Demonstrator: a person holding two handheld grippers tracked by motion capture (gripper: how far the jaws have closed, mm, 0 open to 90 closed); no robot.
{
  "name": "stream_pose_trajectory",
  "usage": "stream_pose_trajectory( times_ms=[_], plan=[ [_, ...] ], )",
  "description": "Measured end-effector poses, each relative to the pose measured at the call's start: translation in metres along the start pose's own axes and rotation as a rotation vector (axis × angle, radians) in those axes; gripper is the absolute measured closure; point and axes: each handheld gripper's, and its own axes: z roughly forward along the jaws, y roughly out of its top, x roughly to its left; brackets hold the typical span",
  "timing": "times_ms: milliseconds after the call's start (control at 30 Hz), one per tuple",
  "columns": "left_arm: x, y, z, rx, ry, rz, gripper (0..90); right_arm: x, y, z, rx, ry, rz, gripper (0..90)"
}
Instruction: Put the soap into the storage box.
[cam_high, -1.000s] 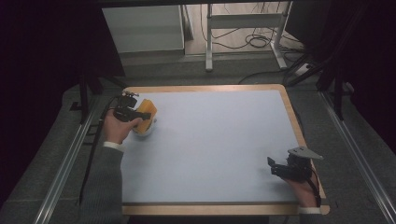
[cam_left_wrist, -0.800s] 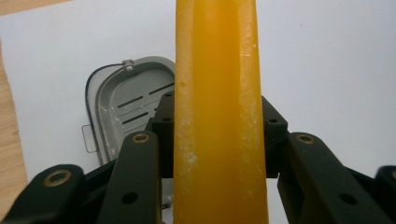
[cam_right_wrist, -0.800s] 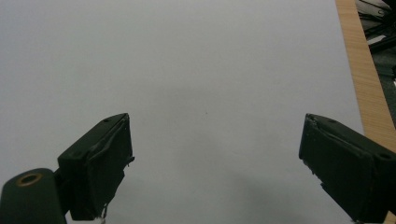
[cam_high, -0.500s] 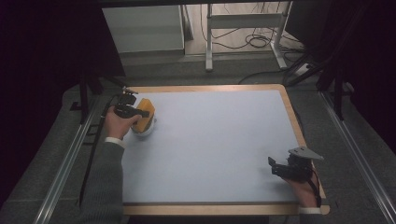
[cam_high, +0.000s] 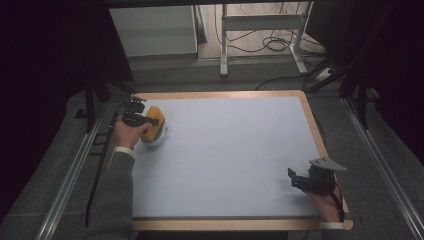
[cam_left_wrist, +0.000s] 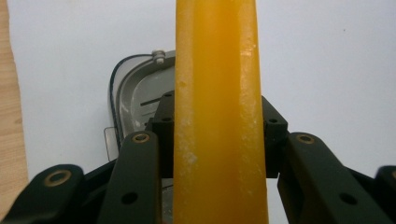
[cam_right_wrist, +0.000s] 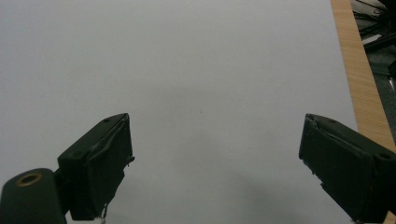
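pale blue mat (cam_high: 230, 160) on a wood-edged table, dark surroundings. left gripper (cam_high: 141, 120), upper left of the high view, is clamped on a yellow slab (cam_left_wrist: 217, 116), held on edge above a grey container (cam_left_wrist: 137, 95), presumably for lifting clear. right gripper (cam_right_wrist: 215, 172), lower right, rests with jaws wide, holding nothing.

Two grippers are working at this table: the left gripper (cam_high: 150, 121) is sitting at the far left corner, the right gripper (cam_high: 296, 179) at the near right edge. Two hands are holding them, the left hand (cam_high: 129, 134) and the right hand (cam_high: 328, 205). One yellow slab (cam_left_wrist: 219, 112) is standing between the left jaws. One grey container (cam_left_wrist: 137, 100) with a metal clasp is lying beneath it. One table (cam_high: 240, 95) with a wooden rim is carrying it all.
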Motion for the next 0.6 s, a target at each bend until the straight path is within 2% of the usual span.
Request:
stream_pose_trajectory(
  times_ms=[100,133,233,367,600],
  plan=[
    [0.001,-0.001,0.001,0.003,0.005,-0.003,60.8,0.0,0.0,0.0,0.002,-0.001,-0.002,9.6],
    [0.002,-0.003,0.001,-0.001,0.002,-0.017,60.8,0.0,0.0,0.0,0.002,0.0,-0.003,9.6],
    [0.003,-0.003,0.001,-0.006,0.003,-0.02,60.8,0.001,0.0,0.001,0.003,-0.001,-0.005,9.5],
    [0.006,-0.003,0.001,-0.014,0.014,-0.047,60.8,0.0,0.0,0.001,0.004,-0.001,-0.003,9.6],
    [0.011,-0.002,0.006,-0.004,0.017,-0.074,60.8,0.0,-0.001,0.002,0.007,-0.002,-0.002,9.6]
  ],
)
